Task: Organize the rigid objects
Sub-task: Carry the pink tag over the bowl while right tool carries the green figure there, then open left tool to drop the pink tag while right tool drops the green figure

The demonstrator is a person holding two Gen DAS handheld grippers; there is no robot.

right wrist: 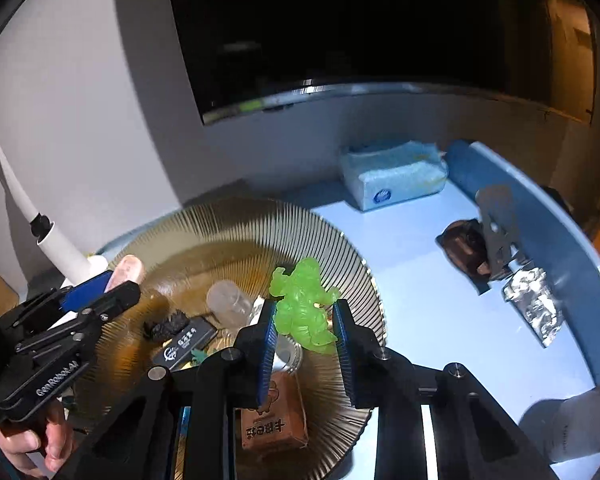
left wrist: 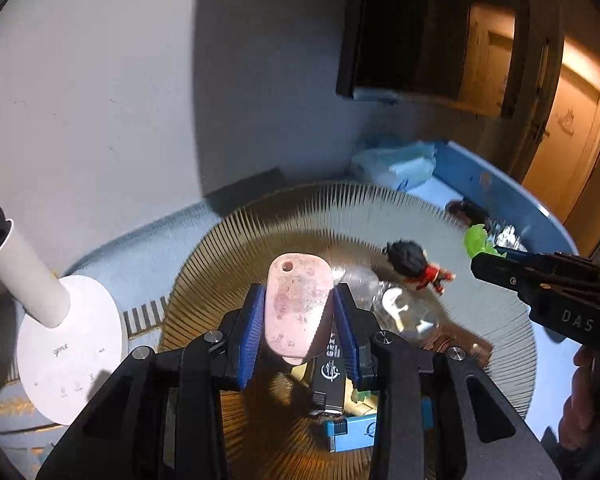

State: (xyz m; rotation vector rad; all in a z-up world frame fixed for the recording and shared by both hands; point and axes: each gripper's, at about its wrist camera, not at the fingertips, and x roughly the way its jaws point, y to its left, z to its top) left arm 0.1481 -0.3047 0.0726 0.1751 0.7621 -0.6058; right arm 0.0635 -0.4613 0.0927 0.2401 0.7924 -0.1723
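My left gripper (left wrist: 299, 316) is shut on a flat pink oval tag (left wrist: 298, 304) with a hole at its far end, held above the ribbed amber glass plate (left wrist: 480, 312). My right gripper (right wrist: 305, 320) is shut on a translucent green figurine (right wrist: 304, 308), held over the same plate (right wrist: 228, 232). In the plate lie a black lighter (left wrist: 328, 376), a blue lighter (left wrist: 350, 432), a clear plastic piece (left wrist: 400, 308) and a small doll with black hair (left wrist: 414, 266). The right wrist view also shows a brown box (right wrist: 274, 416) in the plate. Each gripper shows in the other's view.
The plate sits on a light blue table (right wrist: 440, 320) with a raised rim. A tissue pack (right wrist: 392, 176), a brown wrapper (right wrist: 466, 248) and a foil wrapper (right wrist: 534, 300) lie to the right. A white lamp base (left wrist: 68, 348) stands at the left by the wall.
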